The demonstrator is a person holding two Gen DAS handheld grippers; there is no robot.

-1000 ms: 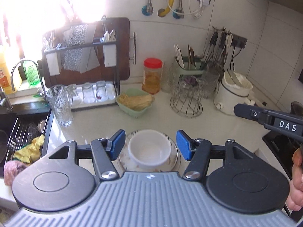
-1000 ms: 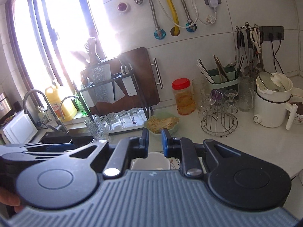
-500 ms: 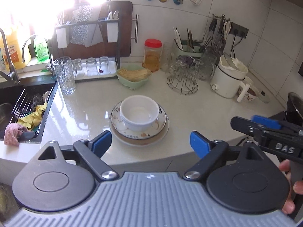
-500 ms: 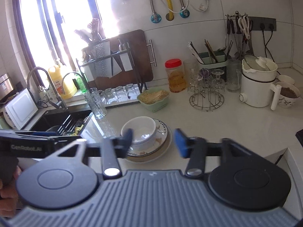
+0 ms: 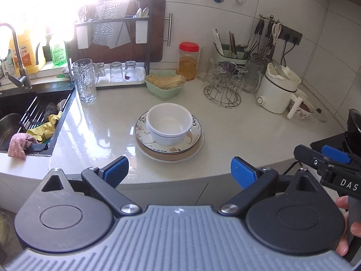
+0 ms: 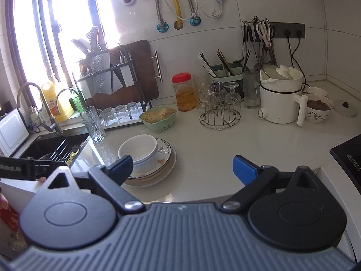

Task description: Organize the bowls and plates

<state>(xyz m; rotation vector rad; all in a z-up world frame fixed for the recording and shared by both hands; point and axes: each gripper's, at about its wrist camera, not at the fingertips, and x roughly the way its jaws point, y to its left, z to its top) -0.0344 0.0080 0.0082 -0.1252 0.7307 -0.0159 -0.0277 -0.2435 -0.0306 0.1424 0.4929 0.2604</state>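
Two white bowls (image 5: 169,124) sit nested on a floral plate (image 5: 196,135), which lies on a beige plate on the pale counter (image 5: 237,140). My left gripper (image 5: 179,169) hangs off the counter's front edge, short of the stack; its jaws are opening wide, with nothing between them. In the right wrist view the bowls (image 6: 137,151) and plates (image 6: 168,158) lie ahead to the left. My right gripper (image 6: 182,168) stands open and empty, with its left fingertip in front of the stack's near rim. It also shows at the right edge of the left wrist view (image 5: 327,158).
A black sink (image 5: 13,122) with cloths lies at the left, a glass mug (image 5: 84,81) at its corner. Behind the stack stand a green basket (image 5: 165,85), a wire glass rack (image 5: 223,90) and a white kettle (image 5: 277,90). A black cooktop (image 6: 349,158) is on the right.
Both grippers have drawn back from the stack toward the counter's front edge. Both sets of jaws have spread wide. The bowls and plates stay where they were.
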